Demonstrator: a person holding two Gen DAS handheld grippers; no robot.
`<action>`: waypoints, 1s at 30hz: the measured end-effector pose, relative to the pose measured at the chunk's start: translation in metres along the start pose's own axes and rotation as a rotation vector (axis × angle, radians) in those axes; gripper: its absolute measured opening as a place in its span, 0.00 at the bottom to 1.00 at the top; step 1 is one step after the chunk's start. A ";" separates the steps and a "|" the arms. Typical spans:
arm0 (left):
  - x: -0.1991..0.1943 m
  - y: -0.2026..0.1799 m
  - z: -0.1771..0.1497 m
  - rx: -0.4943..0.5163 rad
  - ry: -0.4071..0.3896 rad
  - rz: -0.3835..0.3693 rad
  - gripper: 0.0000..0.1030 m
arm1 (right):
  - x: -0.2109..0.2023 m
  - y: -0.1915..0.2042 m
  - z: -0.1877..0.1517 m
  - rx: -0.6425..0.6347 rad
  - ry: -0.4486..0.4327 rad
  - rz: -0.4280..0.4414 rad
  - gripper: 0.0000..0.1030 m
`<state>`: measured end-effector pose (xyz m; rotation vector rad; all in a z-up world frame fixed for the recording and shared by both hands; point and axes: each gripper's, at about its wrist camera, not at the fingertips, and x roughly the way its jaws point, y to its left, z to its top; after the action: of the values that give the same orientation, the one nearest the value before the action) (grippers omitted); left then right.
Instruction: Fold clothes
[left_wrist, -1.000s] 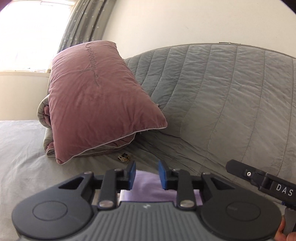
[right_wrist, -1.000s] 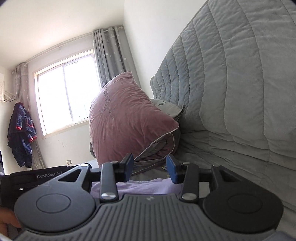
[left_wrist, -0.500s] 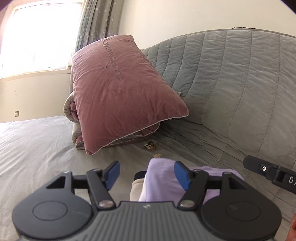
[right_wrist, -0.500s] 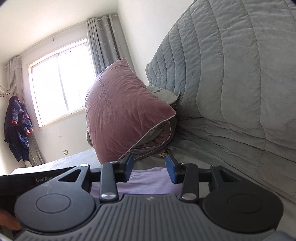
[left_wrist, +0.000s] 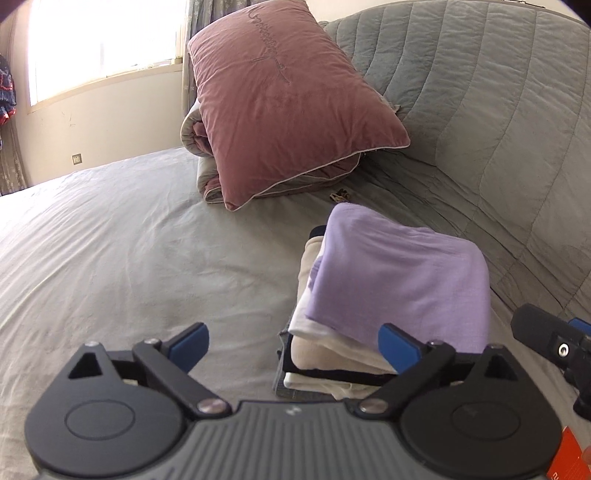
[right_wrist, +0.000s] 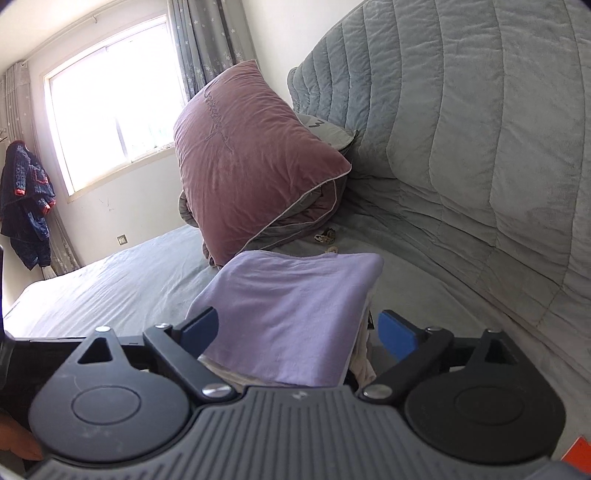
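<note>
A folded purple garment (left_wrist: 399, 273) tops a small stack of folded cream, white and dark clothes (left_wrist: 332, 354) on the grey bed sheet (left_wrist: 129, 258). My left gripper (left_wrist: 293, 345) hovers at the stack's near left corner, its jaws opening wide. The blue pads (left_wrist: 400, 349) press on nothing. In the right wrist view the purple garment (right_wrist: 291, 314) lies on the stack, seen between the opening jaws of my right gripper (right_wrist: 299, 330), untouched by the pads. The right gripper's black finger (left_wrist: 554, 343) shows at the edge of the left wrist view.
A mauve pillow (left_wrist: 280, 107) leans on a folded quilt behind the stack. The grey quilted headboard cover (left_wrist: 498, 110) rises on the right. A small trinket (left_wrist: 341, 195) lies between pillow and stack. A dark jacket (right_wrist: 26, 199) hangs by the window.
Both grippers let go of the purple garment and opened wide. They drew back and tipped downward, so the whole stack now shows resting on the bed.
</note>
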<state>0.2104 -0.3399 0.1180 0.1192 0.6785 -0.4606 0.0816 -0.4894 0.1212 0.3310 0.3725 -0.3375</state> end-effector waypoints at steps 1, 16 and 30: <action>-0.004 -0.001 -0.003 0.004 0.022 -0.006 0.99 | -0.006 0.002 -0.003 0.001 -0.003 -0.013 1.00; -0.036 -0.006 -0.063 0.075 0.116 0.106 0.99 | -0.030 0.001 -0.062 0.072 0.198 -0.114 1.00; -0.060 -0.004 -0.079 0.073 0.068 0.124 0.99 | -0.049 0.015 -0.068 -0.061 0.242 -0.096 1.00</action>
<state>0.1218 -0.3012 0.0947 0.2452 0.7163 -0.3638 0.0245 -0.4377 0.0850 0.2956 0.6368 -0.3800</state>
